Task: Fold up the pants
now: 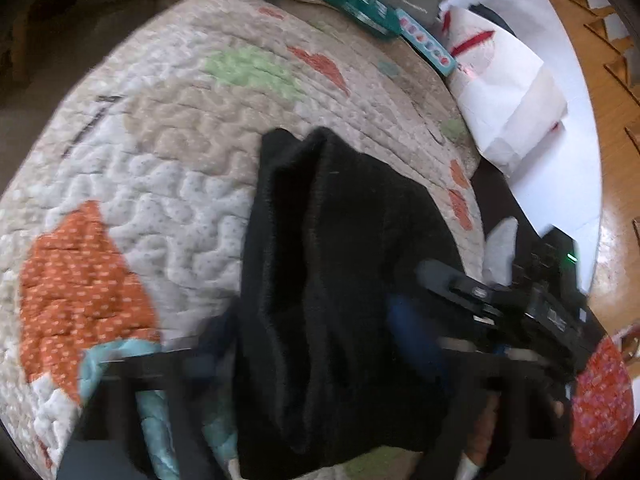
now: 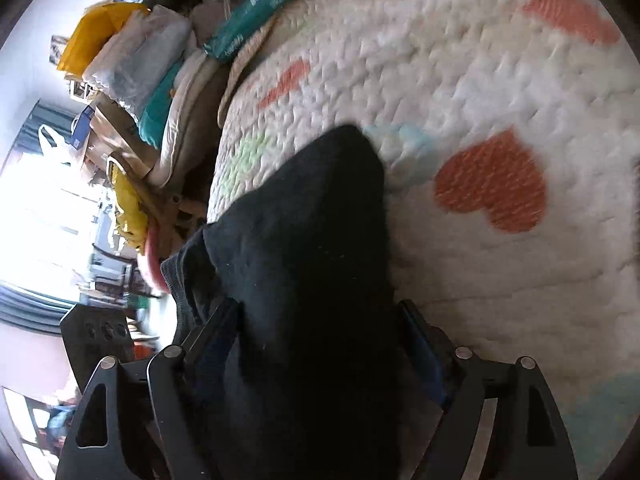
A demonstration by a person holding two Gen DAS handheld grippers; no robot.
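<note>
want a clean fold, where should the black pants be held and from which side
Judging by these views, grip the black pants at the bunched end, coming in over the quilt. Both the left hand-held gripper and right hand-held gripper already pinch fabric there.

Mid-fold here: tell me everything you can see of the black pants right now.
The black pants are soft, slightly fuzzy knit fabric, bunched into thick vertical folds. Both grippers clamp them: the left gripper and the right gripper each have fabric filling the gap between their fingers. The far end drapes toward the heart-patterned quilt; a ribbed edge shows in the right wrist view.
</note>
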